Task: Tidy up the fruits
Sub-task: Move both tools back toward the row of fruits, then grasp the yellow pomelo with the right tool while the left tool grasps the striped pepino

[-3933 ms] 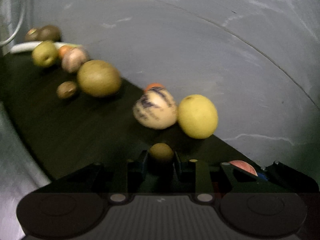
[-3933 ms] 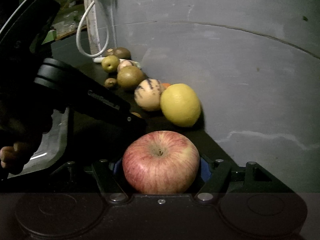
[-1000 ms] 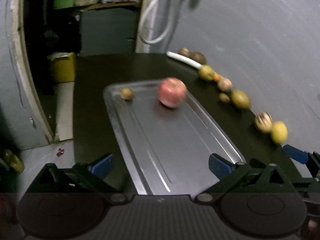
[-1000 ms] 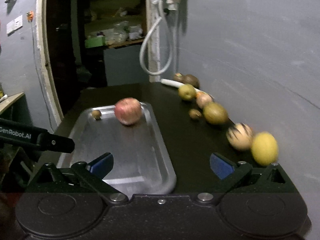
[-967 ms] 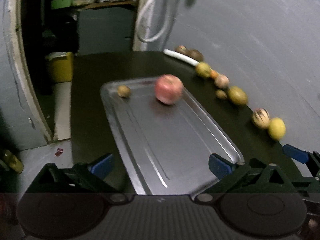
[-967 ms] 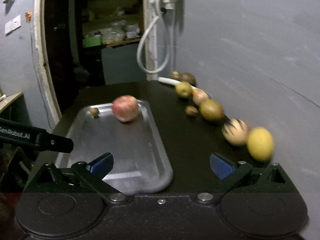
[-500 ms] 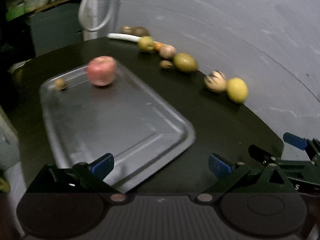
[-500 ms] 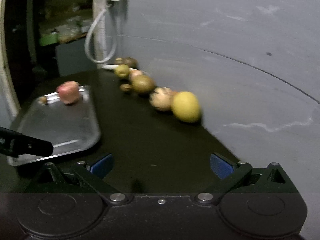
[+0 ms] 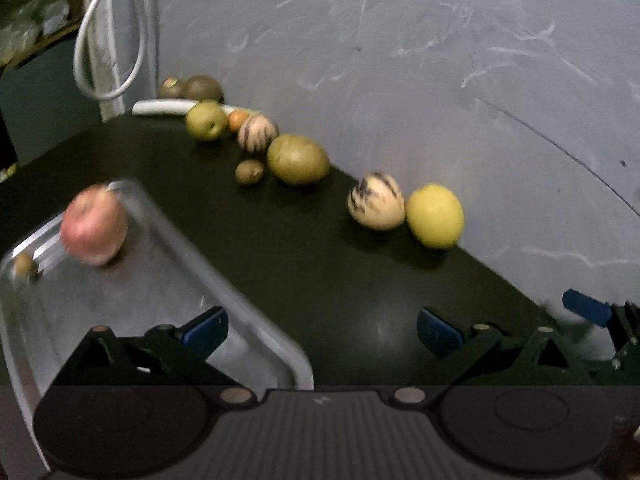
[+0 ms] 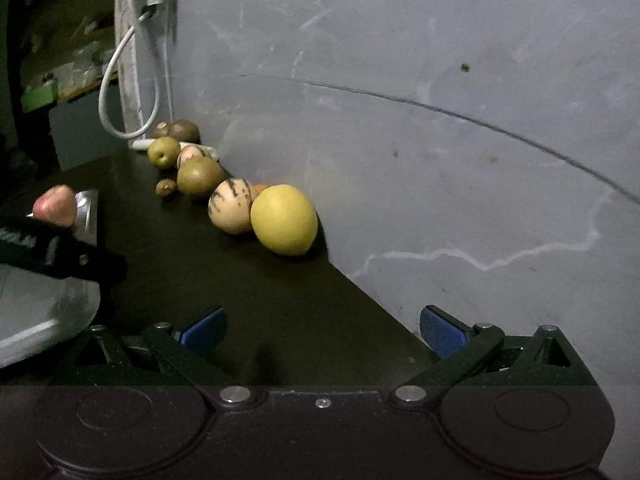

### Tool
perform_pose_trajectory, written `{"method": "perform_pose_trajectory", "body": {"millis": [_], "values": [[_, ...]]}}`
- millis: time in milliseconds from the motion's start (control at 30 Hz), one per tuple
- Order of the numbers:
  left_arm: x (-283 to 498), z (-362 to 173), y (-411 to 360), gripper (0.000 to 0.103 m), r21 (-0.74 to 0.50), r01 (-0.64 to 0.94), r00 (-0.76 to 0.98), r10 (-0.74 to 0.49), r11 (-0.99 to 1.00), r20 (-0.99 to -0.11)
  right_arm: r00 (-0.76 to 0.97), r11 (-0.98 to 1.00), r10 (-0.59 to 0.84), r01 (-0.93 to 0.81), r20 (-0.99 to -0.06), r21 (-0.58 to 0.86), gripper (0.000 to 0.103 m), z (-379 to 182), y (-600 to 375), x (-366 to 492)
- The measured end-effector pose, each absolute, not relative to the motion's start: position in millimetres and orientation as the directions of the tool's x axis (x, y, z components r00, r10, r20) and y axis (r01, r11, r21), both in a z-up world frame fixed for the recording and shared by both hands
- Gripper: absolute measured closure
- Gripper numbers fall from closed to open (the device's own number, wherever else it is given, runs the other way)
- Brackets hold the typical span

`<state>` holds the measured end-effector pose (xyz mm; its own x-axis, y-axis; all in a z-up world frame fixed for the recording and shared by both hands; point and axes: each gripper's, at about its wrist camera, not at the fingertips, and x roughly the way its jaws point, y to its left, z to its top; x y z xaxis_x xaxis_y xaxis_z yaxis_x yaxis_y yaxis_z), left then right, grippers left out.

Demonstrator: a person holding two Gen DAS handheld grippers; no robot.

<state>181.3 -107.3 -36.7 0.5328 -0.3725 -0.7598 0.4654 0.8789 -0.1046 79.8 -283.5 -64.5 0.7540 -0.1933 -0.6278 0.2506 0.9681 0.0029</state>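
A metal tray point(image 9: 168, 292) lies on the black table and holds a red apple point(image 9: 94, 225) and a small brown fruit point(image 9: 25, 266). A row of fruits lies along the grey wall: a yellow lemon point(image 9: 435, 216), a striped melon point(image 9: 375, 201), a green-brown fruit point(image 9: 298, 159), a small kiwi point(image 9: 249, 171), another striped melon point(image 9: 257, 133) and a green pear point(image 9: 205, 120). My left gripper point(image 9: 320, 330) is open and empty over the tray's near corner. My right gripper point(image 10: 322, 332) is open and empty, facing the lemon point(image 10: 284, 220) and the striped melon point(image 10: 231, 206).
The grey wall point(image 10: 440, 120) runs close along the table's right edge. A white cable point(image 10: 132, 88) hangs at the far corner above a white tube point(image 9: 162, 107) and two dark fruits point(image 9: 192, 87). The left gripper's body point(image 10: 56, 252) shows at the left of the right wrist view.
Both grippers have swung right, from facing the tray toward the row of fruits along the wall, and come closer to it. Both stay open and empty.
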Motion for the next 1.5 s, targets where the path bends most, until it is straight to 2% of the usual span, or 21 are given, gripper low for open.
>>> {"method": "perform_pose_trajectory", "body": {"millis": [100,300,533,733,933,1000,1133,1267,1500], "values": [[207.2,-35.2,-121.5,0.001,-0.106,0.478,0.527,-0.381,0.872,-0.759,0.76,0.966,-0.169,0.253,-0.628,0.046,0.001,-67.3,-284.2,97.6],[255.0,-37.7,-145.9,0.001,-0.152,0.497,0.5,-0.426,0.854,-0.754,0.755,0.963,-0.185,0.268,-0.629,0.039,0.001,-61.7,-275.5,128.1],[287.2,-54.8,-163.7,0.001,-0.154,0.536,0.451,-0.435,0.83,-0.78,0.753,0.957,-0.208,0.289,-0.624,0.03,0.014,-65.5,-266.9,153.0],[298.1,-66.5,-173.5,0.006,-0.204,0.555,0.394,-0.471,0.806,-0.789,0.743,0.956,-0.212,0.294,-0.635,0.025,0.016,-75.3,-263.2,159.7],[309.6,-75.3,-168.7,0.01,-0.282,0.503,0.379,-0.502,0.817,-0.778,0.727,0.952,-0.217,0.304,-0.652,0.023,0.023,-81.1,-265.8,163.5],[311.8,-77.6,-168.2,0.014,-0.307,0.492,0.378,-0.517,0.815,-0.768,0.728,0.952,-0.221,0.306,-0.65,0.019,0.025,-80.9,-266.0,165.6],[313.1,-78.6,-169.3,0.03,-0.342,0.485,0.374,-0.545,0.805,-0.751,0.728,0.951,-0.22,0.309,-0.649,0.024,0.029,-84.5,-265.5,169.9],[318.3,-80.9,-171.8,0.045,-0.398,0.462,0.351,-0.576,0.792,-0.738,0.727,0.949,-0.225,0.313,-0.648,0.022,0.03,-84.3,-265.0,167.4],[316.7,-80.0,-163.1,0.045,-0.392,0.466,0.356,-0.573,0.794,-0.738,0.73,0.952,-0.219,0.306,-0.647,0.022,0.031,-84.6,-264.8,166.4]]}}
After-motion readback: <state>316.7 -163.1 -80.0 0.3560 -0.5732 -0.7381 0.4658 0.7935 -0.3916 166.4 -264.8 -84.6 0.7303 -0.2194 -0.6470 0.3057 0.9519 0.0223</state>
